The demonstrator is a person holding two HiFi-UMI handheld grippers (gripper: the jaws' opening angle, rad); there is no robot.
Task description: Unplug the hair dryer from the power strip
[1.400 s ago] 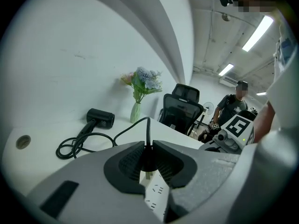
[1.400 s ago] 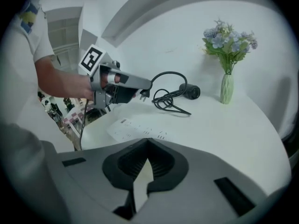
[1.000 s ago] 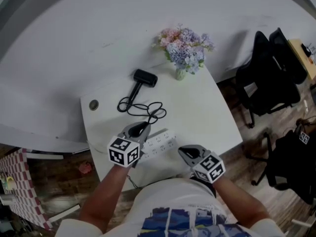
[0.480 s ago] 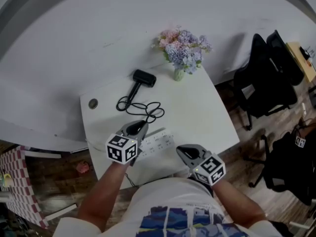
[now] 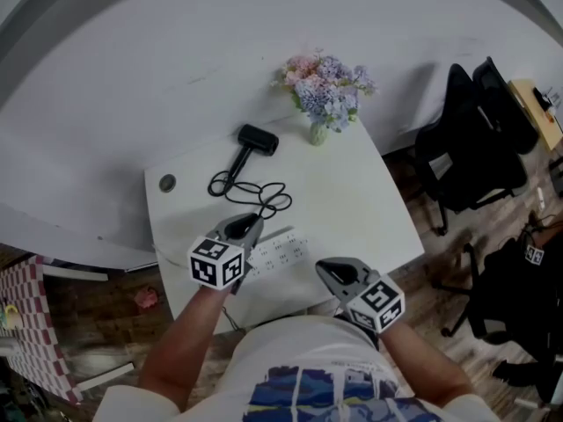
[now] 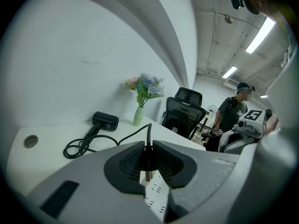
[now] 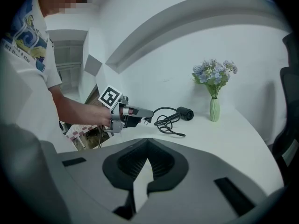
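Risks losing the plug (image 6: 148,158), pinched in the left tool (image 5: 249,225) above the power strip (image 5: 281,251), to drag from the cord (image 5: 260,193) at 12 o'clock, with the right tool (image 7: 148,143) closed and empty.

Wall (image 5: 264,25): white, w/ curved ledge.
Table (image 5: 352,192): white, against wall; round hole (image 5: 166,183) at left rear corner.
Chairs (image 5: 466,148): black, office type, right of table.
Floor (image 5: 440,266): dark wood planks.
Light: ceiling strip lamps (image 6: 261,34), on.
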